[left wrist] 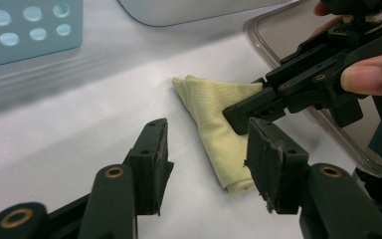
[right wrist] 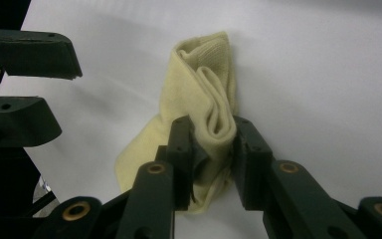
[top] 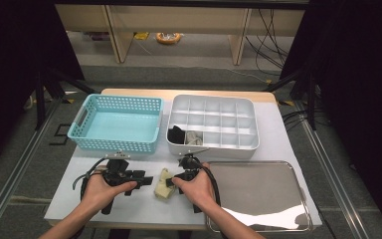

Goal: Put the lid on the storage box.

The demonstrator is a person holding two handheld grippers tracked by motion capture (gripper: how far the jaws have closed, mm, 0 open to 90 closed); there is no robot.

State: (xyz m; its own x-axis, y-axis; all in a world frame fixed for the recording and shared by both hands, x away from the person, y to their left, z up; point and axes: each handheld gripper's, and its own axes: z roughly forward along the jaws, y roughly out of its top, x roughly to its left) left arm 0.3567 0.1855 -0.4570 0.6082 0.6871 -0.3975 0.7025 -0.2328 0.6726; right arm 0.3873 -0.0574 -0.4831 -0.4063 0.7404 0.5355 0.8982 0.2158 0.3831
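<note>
Nearest to the person, two hands each hold one gripper over the white tabletop [top: 74, 196]. The right gripper [right wrist: 210, 144] has its jaws pinched on a single folded pale-yellow sock [right wrist: 204, 104], which lies on the tabletop between the two hands, just left of one shiny metal tray [top: 258, 194]. The cloth bunches up between the pads. The left gripper [left wrist: 206, 159] sits just beside the sock with its jaws spread apart, holding nothing. Farther back stand two containers side by side: one turquoise basket [top: 117, 144] on the left, and one white divided box [top: 214, 144] on the right, with dark and light bundles in its near left compartments.
</note>
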